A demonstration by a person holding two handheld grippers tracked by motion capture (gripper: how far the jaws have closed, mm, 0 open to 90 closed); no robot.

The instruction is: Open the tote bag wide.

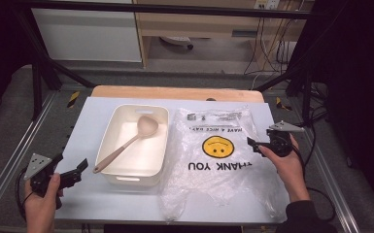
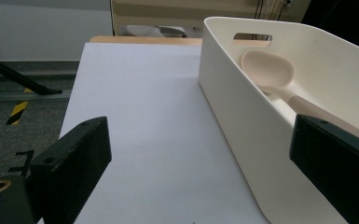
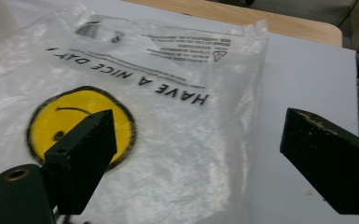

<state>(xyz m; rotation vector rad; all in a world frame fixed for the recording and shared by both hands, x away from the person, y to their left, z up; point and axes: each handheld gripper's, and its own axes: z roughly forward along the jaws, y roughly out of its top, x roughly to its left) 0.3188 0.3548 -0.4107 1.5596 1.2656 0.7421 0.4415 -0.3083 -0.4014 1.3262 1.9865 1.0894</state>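
A cream plastic bin (image 1: 118, 127) stands on the white table with a beige spoon (image 1: 126, 144) lying diagonally inside, bowl toward the far side. Right of it lies a clear plastic bag (image 1: 223, 160) printed with a yellow smiley face (image 1: 218, 146) and "THANK YOU". My left gripper (image 1: 80, 170) is open, low at the near left, apart from the bin; the left gripper view shows the bin wall (image 2: 242, 121) and spoon (image 2: 268, 70) between and beyond its jaws. My right gripper (image 1: 253, 144) is open at the bag's right edge, just above the bag (image 3: 182, 140) and the smiley face (image 3: 74, 116).
The white table top (image 1: 92, 111) sits on a wooden board (image 1: 175, 92). Metal frame rails (image 1: 14, 160) run along both sides, with black struts behind. Cables and a shelf unit stand beyond the far edge. Bare table lies left of the bin (image 2: 154, 126).
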